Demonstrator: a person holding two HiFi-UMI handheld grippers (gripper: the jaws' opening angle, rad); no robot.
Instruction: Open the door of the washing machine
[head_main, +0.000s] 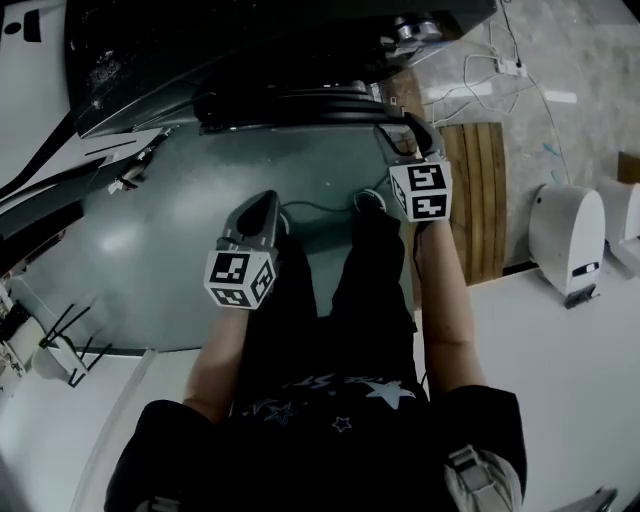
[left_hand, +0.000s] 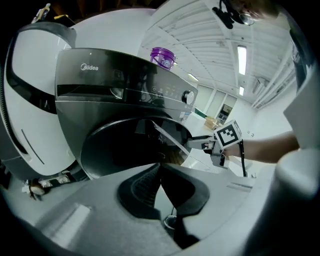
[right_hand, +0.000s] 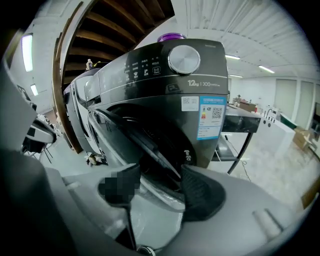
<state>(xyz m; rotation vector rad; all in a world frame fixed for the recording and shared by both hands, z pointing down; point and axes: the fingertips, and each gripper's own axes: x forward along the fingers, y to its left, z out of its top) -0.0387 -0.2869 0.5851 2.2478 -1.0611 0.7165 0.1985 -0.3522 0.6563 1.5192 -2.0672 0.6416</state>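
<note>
The dark grey front-loading washing machine stands in front of me, its round door swung a little way out. My right gripper is at the door's right edge. It is open, and the door's pale rim passes between its fingers; whether they press on it is not visible. From the left gripper view it shows reaching in at that edge. My left gripper hangs lower, back from the door, shut on nothing.
A purple-capped bottle sits on top of the machine. A white appliance stands to its left. On the floor to the right are a wooden board, cables with a power strip and white units.
</note>
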